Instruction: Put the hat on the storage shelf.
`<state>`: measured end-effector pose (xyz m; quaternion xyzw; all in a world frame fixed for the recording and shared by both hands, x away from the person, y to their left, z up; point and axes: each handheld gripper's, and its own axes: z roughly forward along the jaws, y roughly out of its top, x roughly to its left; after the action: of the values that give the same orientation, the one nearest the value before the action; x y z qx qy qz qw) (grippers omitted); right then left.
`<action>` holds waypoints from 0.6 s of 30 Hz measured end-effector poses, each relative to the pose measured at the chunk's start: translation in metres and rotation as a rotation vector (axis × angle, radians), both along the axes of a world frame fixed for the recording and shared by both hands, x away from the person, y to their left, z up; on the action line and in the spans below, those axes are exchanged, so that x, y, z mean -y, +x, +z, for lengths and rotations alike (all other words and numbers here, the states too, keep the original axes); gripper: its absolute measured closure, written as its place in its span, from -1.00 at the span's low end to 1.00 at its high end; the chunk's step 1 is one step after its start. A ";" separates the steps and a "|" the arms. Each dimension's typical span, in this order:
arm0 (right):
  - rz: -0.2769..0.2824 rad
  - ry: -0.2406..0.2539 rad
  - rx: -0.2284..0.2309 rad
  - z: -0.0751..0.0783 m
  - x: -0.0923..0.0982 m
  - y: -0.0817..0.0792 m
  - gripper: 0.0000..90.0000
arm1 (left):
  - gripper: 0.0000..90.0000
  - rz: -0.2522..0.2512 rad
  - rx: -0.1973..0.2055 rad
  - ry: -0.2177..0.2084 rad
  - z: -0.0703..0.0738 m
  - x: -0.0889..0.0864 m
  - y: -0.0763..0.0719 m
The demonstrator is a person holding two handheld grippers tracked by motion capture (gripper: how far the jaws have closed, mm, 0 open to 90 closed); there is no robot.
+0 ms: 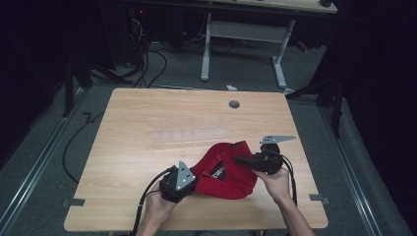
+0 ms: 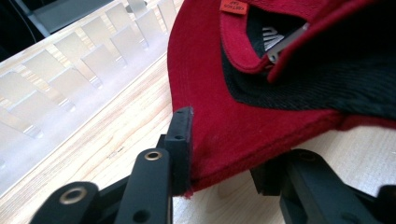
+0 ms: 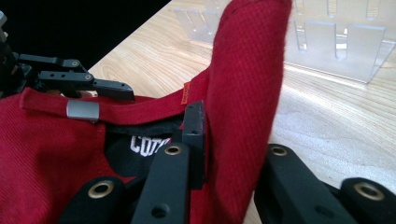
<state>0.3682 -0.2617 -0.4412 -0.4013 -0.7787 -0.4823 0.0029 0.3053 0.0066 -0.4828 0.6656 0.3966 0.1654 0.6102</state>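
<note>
Red cap sits between my tongs: left gripper clamps its brim, right gripper pinches its fabric.

Place: a lab or recording studio.
Walls: black curtains at nine and three o'clock.
Floor: grey carpet, loose black cables at eleven o'clock.
Furniture: light wooden table; white-legged desk at twelve o'clock.
</note>
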 end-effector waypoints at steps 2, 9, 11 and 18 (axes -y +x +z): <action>-0.001 0.003 0.001 -0.001 0.000 0.001 0.73 | 0.49 -0.005 -0.010 -0.012 0.002 -0.001 0.000; -0.040 0.016 0.018 -0.002 0.001 0.004 0.49 | 0.64 -0.048 -0.018 -0.004 0.009 -0.001 -0.004; -0.062 0.023 0.028 -0.001 0.002 0.005 0.41 | 0.69 -0.057 -0.014 0.003 0.011 0.001 -0.005; -0.168 0.078 0.066 0.004 0.020 0.007 0.16 | 0.88 -0.098 -0.024 0.019 0.012 0.004 -0.009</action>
<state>0.3749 -0.2813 -0.4377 -0.4485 -0.7227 -0.5237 -0.0475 0.2958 0.0031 -0.4708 0.6918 0.3691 0.1312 0.6066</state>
